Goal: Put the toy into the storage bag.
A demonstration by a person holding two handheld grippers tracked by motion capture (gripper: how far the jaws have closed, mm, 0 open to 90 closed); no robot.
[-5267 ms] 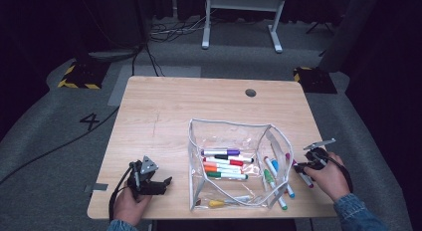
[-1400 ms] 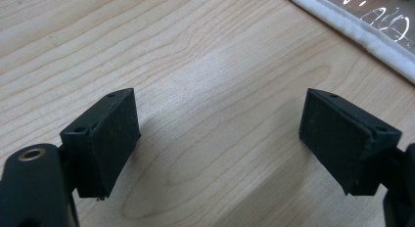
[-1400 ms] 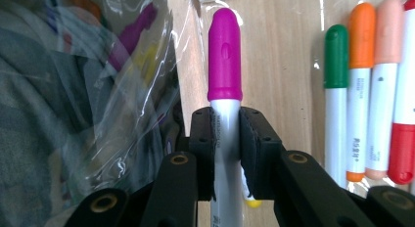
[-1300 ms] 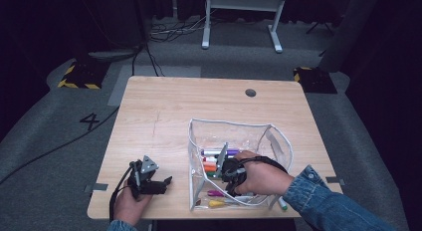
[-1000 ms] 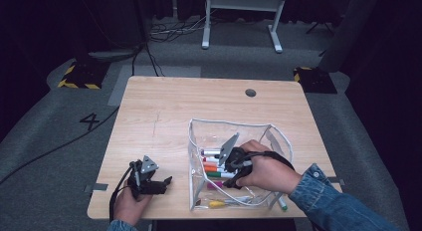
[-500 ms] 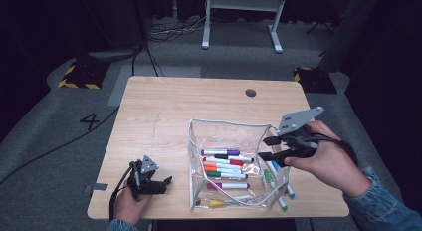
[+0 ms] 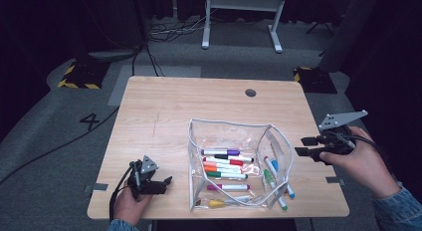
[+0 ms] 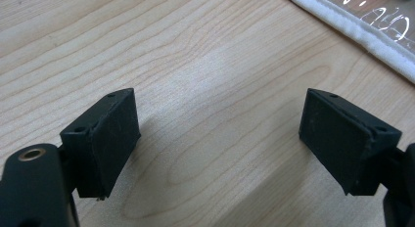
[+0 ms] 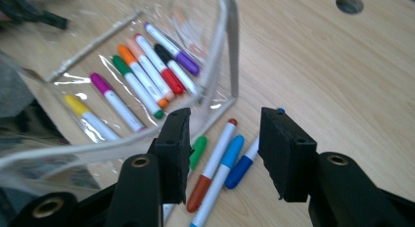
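The right hand-held gripper point(image 7: 304, 146) is held above the right edge of the wooden counter point(image 7: 199, 106), just beside the clear zip pouch point(image 7: 234, 166), pointing toward it. Its jaws stand apart with nothing between them, and they have just been closing a little. In the right gripper view this hand-held gripper point(image 9: 222, 153) looks down on the loose markers point(image 9: 220, 158) lying on the counter outside the pouch's wall: a green one, a red-capped one, a light blue one and a dark blue one, side by side and touching.

Inside the pouch point(image 9: 147, 65) a row of markers lies flat on its bottom: purple point(image 7: 219, 152), black, red, orange, green point(image 7: 226, 175), then a pink one point(image 7: 224, 187) and a yellow one point(image 7: 221, 203) nearest the person. The pouch stands open at the top, its white-edged rim raised.

The left hand-held gripper point(image 7: 161, 183) rests low at the near left corner of the counter, well apart from the right one, pointing toward the pouch. In the left gripper view its jaws point(image 8: 218, 139) are spread wide over bare wood, gripping nothing, with the white edge of the pouch point(image 8: 362, 36) in the upper right corner
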